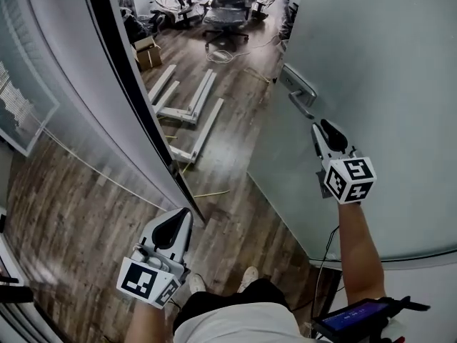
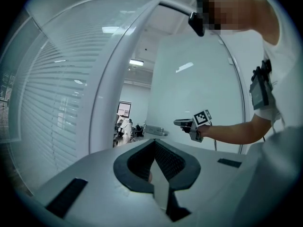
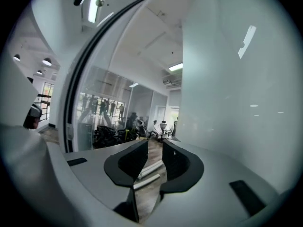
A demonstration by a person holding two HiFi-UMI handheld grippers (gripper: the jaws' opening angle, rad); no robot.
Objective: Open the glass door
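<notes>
Beyond the glass door (image 1: 371,70), wood floor (image 1: 235,213), office chairs (image 1: 227,6).

The glass door (image 1: 371,120) just beside the right tool (image 1: 323,127) runs off the head view's right and top edges. Far ahead of that tool's tips, standing figures (image 3: 102,108) are too small to tell apart. Behind the tool, near the elbow, a dark screen (image 1: 357,314) is cut by the bottom edge
</notes>
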